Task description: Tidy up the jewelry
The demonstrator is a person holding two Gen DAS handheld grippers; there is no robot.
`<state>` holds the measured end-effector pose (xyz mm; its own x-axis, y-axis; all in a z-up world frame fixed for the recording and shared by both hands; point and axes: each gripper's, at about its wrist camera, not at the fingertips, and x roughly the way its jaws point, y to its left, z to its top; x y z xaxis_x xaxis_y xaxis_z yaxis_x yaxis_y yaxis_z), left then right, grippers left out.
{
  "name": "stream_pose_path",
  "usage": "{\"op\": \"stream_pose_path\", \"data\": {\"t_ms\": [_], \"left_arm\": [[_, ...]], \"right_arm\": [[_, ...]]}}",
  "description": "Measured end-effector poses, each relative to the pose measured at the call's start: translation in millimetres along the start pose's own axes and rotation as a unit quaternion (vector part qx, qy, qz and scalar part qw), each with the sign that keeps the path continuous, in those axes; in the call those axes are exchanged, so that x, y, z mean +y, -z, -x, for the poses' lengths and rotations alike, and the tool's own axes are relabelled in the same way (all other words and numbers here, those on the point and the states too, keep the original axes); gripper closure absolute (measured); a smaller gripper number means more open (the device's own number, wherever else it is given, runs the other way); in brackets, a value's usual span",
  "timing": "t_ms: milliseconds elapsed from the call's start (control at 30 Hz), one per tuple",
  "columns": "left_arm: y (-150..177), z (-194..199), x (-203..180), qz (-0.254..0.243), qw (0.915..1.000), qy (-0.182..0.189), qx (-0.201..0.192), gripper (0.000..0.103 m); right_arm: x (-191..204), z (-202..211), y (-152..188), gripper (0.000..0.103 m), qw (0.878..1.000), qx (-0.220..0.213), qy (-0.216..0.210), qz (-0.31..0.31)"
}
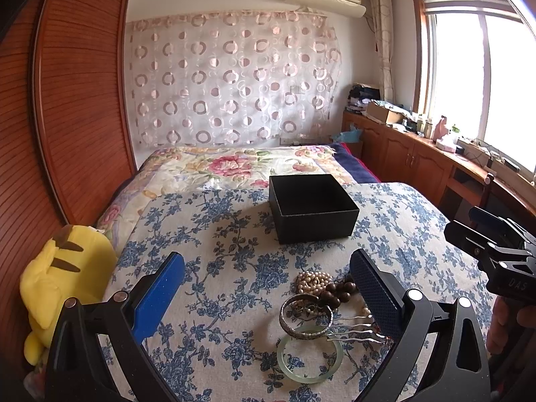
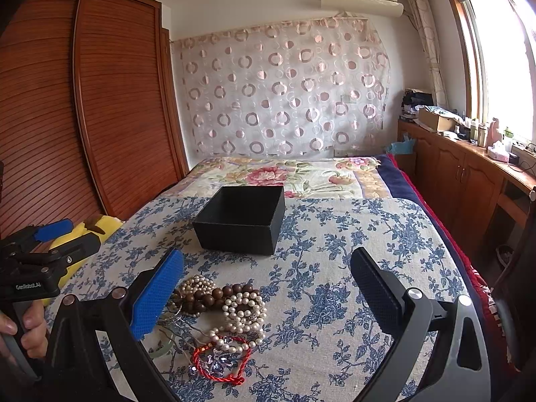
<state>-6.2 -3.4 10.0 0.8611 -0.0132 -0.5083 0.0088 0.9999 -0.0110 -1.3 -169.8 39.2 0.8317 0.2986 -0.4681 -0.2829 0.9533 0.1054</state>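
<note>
Both the left gripper (image 1: 268,288) and right gripper (image 2: 268,288) hover spread wide over the jewelry pile (image 2: 221,315); the black box (image 2: 241,221) sits farther off, bare cloth (image 2: 335,268) to the right.

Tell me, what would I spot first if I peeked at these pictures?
Probably the heap of jewelry on the blue-flowered cloth: pearl strands, dark wooden beads, a red cord bracelet and a pale green bangle nearest the cameras. Just behind it sits an open black box, which looks empty. A yellow plush toy peeks up at the bed's left edge, by the wooden wardrobe.
</note>
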Motion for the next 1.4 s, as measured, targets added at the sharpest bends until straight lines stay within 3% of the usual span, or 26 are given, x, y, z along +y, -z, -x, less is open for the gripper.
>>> {"op": "stream_pose_path", "data": {"t_ms": [1400], "left_arm": [[-2.3,3.8,-1.7,-0.002,1.0000,0.006,-0.005,0.008]], "right_arm": [[6.3,5.9,-4.4,0.002,1.000,-0.004,-0.001,0.001]]}}
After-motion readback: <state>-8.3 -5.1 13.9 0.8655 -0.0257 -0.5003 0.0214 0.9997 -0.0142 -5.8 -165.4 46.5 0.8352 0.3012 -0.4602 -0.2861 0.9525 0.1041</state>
